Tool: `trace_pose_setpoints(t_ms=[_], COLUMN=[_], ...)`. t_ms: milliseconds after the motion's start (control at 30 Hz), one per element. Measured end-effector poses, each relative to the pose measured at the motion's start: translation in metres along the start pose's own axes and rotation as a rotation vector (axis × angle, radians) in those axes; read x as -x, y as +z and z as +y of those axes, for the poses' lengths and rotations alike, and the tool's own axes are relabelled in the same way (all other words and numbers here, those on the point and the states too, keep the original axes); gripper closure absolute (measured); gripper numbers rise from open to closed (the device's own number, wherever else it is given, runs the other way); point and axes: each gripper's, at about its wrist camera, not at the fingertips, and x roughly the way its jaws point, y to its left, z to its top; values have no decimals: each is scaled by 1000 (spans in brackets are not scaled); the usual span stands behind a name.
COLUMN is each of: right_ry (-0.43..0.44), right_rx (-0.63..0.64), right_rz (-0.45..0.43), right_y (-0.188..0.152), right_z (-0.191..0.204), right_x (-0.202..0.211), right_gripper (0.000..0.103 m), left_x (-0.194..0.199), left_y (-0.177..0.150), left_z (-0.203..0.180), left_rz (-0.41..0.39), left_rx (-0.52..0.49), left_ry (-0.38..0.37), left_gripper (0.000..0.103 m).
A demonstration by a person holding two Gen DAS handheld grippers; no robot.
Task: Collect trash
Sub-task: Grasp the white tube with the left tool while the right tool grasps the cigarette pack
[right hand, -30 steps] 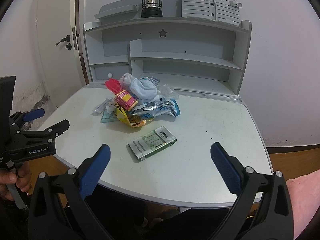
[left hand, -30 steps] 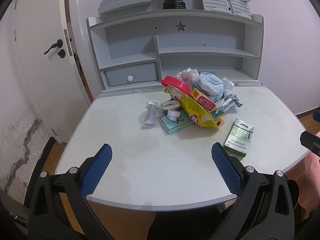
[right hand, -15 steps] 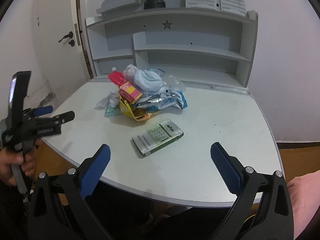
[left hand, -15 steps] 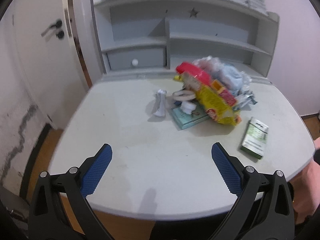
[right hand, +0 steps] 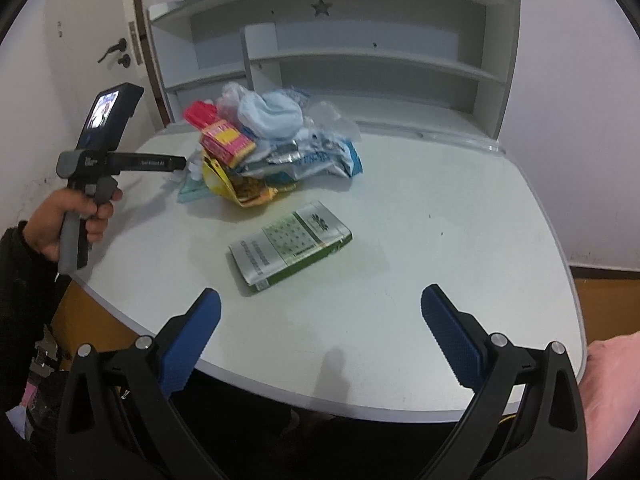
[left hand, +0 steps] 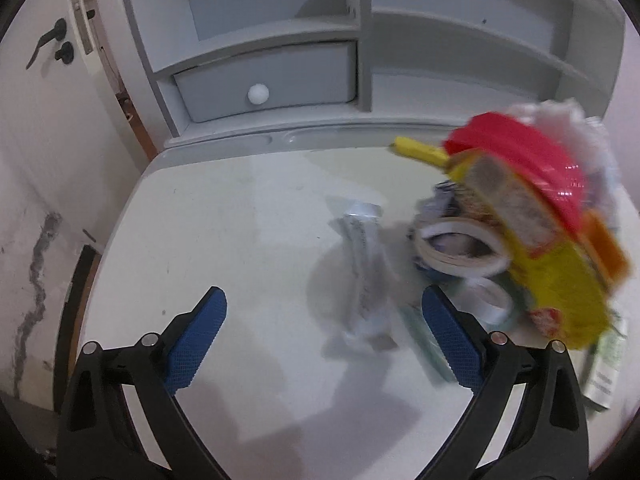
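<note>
White desk [right hand: 420,240] carries blurred trash pile [left hand: 532,240]; left gripper [left hand: 324,332] and right gripper [right hand: 320,320] both gape, empty.

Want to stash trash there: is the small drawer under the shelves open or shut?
Shut: the drawer front sits flush in its frame.
</note>
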Motion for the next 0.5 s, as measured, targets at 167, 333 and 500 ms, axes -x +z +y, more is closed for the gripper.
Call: trace_pose_setpoints(t_ms=[167,333,500], right_ry=[12,15,31], right_rx=[-32,-41,-77], right_rz=[50,117,204], right_y=[3,13,33], right_z=[-3,5,17], right_x=[-22,-45,-70], right_gripper=[6,6,6], left_x=[-20,-21,-1], left_y=[6,10,-2], left_z=[2,1,5], left_rz=[37,22,-31], left_rx=[-24,-49,-44], left_ry=[-18,-82,-72], left_gripper=[26,84,90])
